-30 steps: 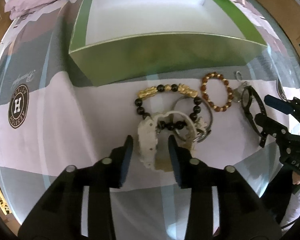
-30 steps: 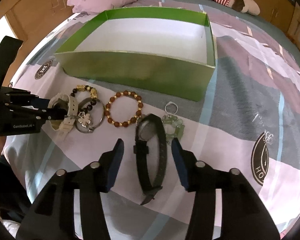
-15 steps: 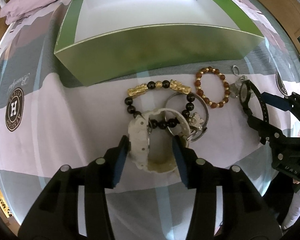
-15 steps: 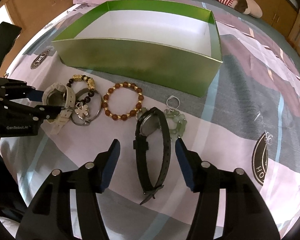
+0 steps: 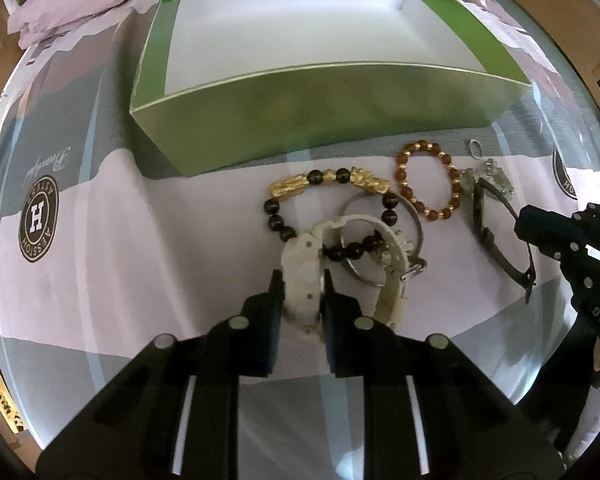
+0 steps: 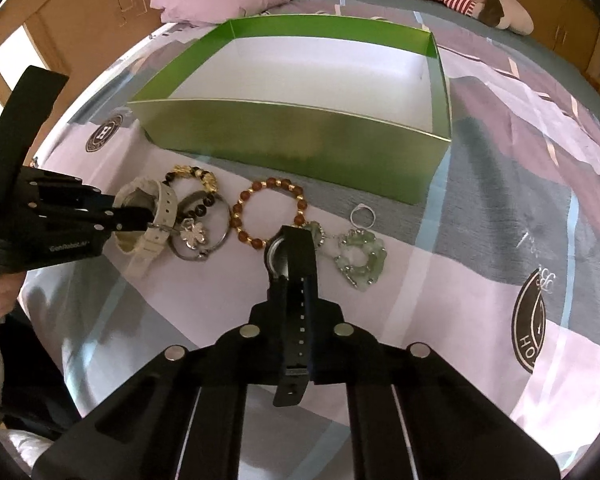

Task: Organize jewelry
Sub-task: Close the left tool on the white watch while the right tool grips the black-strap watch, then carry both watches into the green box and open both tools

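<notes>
While left gripper (image 5: 302,292) is clamped on white watch (image 5: 304,276) | right gripper (image 6: 296,300) clamped on black watch (image 6: 294,280) | both are best lifted straight, clear of bracelets (image 5: 328,204), into box (image 5: 320,120)

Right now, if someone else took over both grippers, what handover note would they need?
Left gripper: shut on the white watch, which still touches the bedspread.
Right gripper: shut on the black watch.
Green box: open behind the row, nothing visible inside.
Lying loose on the bedspread: black-and-gold bracelet, silver bangle, amber bracelet, ring, jade bracelet.
Done: both watches gripped.
Left: probably carry both watches into the box, then the loose pieces.
</notes>
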A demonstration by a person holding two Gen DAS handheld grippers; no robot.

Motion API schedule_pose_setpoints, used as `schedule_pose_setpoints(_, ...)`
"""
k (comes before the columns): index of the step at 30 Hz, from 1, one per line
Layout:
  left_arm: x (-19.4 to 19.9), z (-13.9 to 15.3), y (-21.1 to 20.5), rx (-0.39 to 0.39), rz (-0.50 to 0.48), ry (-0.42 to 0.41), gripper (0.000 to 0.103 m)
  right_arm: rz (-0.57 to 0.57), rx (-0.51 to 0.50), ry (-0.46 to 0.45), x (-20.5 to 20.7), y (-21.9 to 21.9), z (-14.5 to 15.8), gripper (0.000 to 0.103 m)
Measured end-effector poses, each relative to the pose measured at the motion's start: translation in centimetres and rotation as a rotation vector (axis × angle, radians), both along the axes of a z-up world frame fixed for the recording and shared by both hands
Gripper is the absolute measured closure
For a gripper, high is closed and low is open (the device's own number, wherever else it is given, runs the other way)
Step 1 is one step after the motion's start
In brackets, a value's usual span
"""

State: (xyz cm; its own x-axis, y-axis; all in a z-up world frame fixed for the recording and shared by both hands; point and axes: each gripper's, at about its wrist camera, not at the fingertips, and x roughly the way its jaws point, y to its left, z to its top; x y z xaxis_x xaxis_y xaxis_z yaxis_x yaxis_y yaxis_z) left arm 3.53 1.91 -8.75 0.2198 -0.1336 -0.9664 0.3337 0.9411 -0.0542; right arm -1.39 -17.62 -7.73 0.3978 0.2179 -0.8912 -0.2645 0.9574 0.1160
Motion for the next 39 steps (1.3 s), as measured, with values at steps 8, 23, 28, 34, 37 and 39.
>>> schedule_pose_setpoints(8, 0.2, -1.1, -0.3, 0.029, -0.011, 0.016, 0.085, -0.014, -0.070, 0.014, 0.1, 0.3, -1.3, 0.075)
schedule_pose_setpoints(23, 0.2, 0.3, -0.6, -0.022, 0.007, -0.036, 0.086, -0.014, -0.004, 0.011, -0.1, 0.1, -0.5, 0.088)
schedule_pose_setpoints(28, 0.6, 3.8, 0.5, -0.113, 0.036, -0.128, 0.086, -0.028, 0.044, -0.060, 0.1, -0.7, 2.3, 0.088)
schedule_pose_setpoints(34, 1.6, 5.6, 0.9, -0.160, 0.084, -0.199, 0.086, -0.025, 0.069, -0.124, 1.6, -0.6, 5.7, 0.088)
schedule_pose_setpoints(37, 2.7, 6.3, 1.4, -0.174, 0.104, -0.225, 0.086, -0.026, 0.090, -0.184, 3.4, -0.3, 8.0, 0.088)
schedule_pose_setpoints(39, 3.9, 6.8, 1.4, -0.183, 0.125, -0.236, 0.086, -0.039, 0.112, -0.223, 5.0, -0.3, 9.0, 0.088)
